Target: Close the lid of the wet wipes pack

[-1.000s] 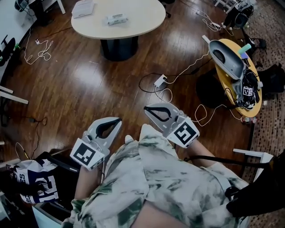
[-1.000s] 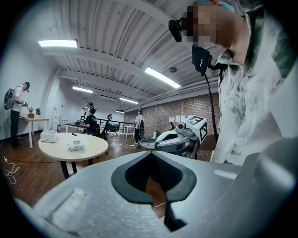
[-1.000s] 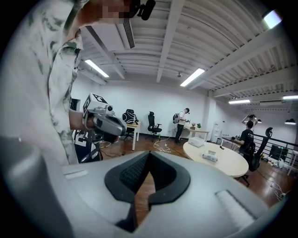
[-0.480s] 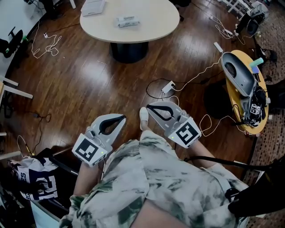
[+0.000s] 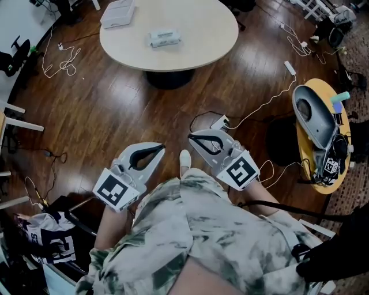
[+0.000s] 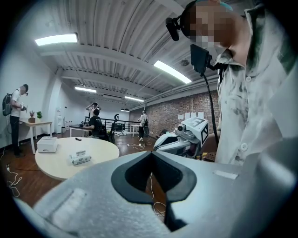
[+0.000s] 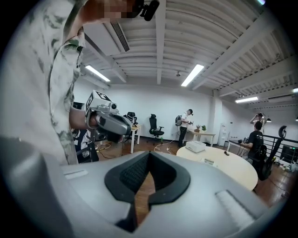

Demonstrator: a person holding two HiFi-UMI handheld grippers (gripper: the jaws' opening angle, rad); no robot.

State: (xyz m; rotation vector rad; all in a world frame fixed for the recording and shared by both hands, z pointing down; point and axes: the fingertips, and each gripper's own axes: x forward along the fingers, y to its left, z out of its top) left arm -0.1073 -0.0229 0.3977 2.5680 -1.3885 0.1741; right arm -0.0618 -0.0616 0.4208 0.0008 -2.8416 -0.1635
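both grippers sit low, close to the person's body, above the wood floor point(image 5: 104, 109). left gripper point(image 5: 157, 151): jaws closed tip to tip, nothing between them. right gripper point(image 5: 194, 138): same, tips together, empty. wipes pack point(image 5: 165, 38) lies on the round table point(image 5: 219, 34), well apart from both grippers. white box point(image 5: 118, 12) sits at the table's far edge.

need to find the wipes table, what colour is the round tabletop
Cream, off-white: the round tabletop holding the pale wet wipes pack. Best seen in the head view.
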